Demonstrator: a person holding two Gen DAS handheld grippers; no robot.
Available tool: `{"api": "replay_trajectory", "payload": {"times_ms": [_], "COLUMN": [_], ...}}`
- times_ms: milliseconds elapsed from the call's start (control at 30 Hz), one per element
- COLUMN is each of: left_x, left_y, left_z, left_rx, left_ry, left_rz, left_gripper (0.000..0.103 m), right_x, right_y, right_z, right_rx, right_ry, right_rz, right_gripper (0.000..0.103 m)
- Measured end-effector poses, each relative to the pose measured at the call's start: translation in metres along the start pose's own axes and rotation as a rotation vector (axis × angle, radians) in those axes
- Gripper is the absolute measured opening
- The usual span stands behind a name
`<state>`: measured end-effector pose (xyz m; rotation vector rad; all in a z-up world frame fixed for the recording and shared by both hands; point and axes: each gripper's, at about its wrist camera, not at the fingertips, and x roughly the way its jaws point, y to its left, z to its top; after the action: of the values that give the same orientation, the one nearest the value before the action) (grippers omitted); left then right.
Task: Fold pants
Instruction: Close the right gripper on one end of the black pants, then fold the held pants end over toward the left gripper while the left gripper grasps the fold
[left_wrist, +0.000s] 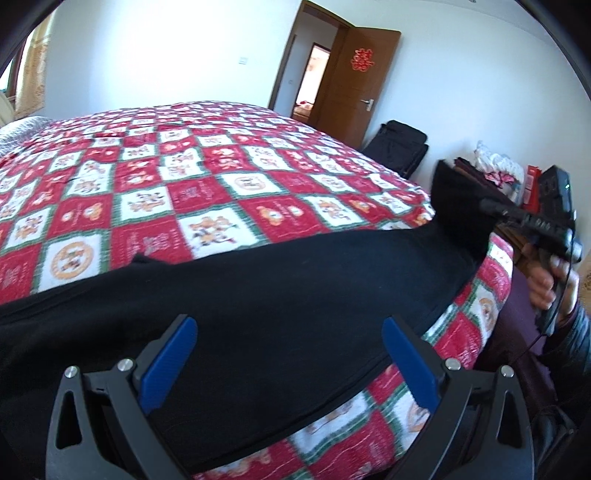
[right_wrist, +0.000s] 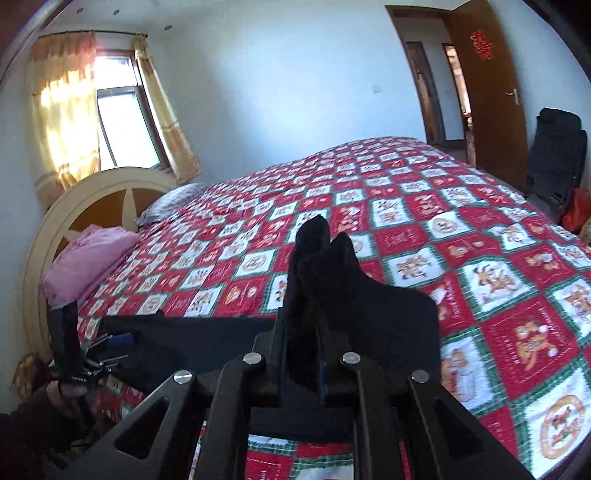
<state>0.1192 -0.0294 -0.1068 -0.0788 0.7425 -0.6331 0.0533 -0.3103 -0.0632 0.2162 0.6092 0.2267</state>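
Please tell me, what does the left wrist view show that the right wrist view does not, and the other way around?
Only the left wrist view shows the left gripper close up, its blue pads spread wide over the black pants, and a heap of things beyond the bed's corner.

Only the right wrist view shows the window with yellow curtains, the round headboard, the pink pillow, and the right gripper shut on a bunched pants end.

Both show the pants along the near edge of the red checkered quilt, the brown door and the black bag.

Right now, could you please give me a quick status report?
Left gripper open over black pants. Right gripper shut on pants end, lifted. Nothing blocking on the quilt.
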Motion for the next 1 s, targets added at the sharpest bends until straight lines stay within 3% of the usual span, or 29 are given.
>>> {"api": "replay_trajectory", "payload": {"times_ms": [167, 367, 567, 600, 667, 700, 733, 800, 900, 967, 1000], "left_x": [0.014, 0.034, 0.069, 0.076, 0.087, 0.091, 0.094, 0.102, 0.112, 0.12, 0.124], "left_y": [-0.013, -0.039, -0.065, -0.07, -0.079, -0.082, -0.086, -0.095, -0.105, -0.111, -0.114], "left_z": [0.011, 0.023, 0.029, 0.029, 0.03, 0.03, 0.031, 0.033, 0.034, 0.036, 0.037], "left_rx": [-0.006, 0.059, 0.081, 0.082, 0.081, 0.078, 0.072, 0.064, 0.07, 0.065, 0.061], "left_ry": [0.021, 0.052, 0.125, 0.142, 0.17, 0.178, 0.184, 0.201, 0.218, 0.235, 0.245], "left_rz": [-0.084, -0.122, -0.214, -0.233, -0.257, -0.273, -0.296, -0.334, -0.334, -0.344, -0.341], "left_gripper": [0.102, 0.102, 0.089, 0.088, 0.085, 0.085, 0.086, 0.086, 0.084, 0.069, 0.067], "right_x": [0.032, 0.066, 0.088, 0.087, 0.081, 0.074, 0.067, 0.053, 0.033, 0.018, 0.014], "right_y": [0.022, 0.034, 0.029, 0.028, 0.029, 0.03, 0.032, 0.03, 0.004, -0.023, -0.032], "right_z": [-0.017, -0.041, -0.057, -0.057, -0.054, -0.052, -0.051, -0.049, -0.042, -0.038, -0.038], "right_rx": [-0.054, -0.117, -0.114, -0.102, -0.104, -0.122, -0.15, -0.21, -0.157, -0.059, -0.016], "right_ry": [0.084, 0.186, 0.272, 0.274, 0.284, 0.278, 0.264, 0.244, 0.177, 0.092, 0.061], "right_rz": [0.01, -0.003, 0.017, 0.032, 0.082, 0.092, 0.077, 0.032, 0.036, 0.054, 0.061], "right_gripper": [0.012, 0.012, 0.015, 0.02, 0.039, 0.057, 0.06, 0.06, 0.06, 0.06, 0.06]}}
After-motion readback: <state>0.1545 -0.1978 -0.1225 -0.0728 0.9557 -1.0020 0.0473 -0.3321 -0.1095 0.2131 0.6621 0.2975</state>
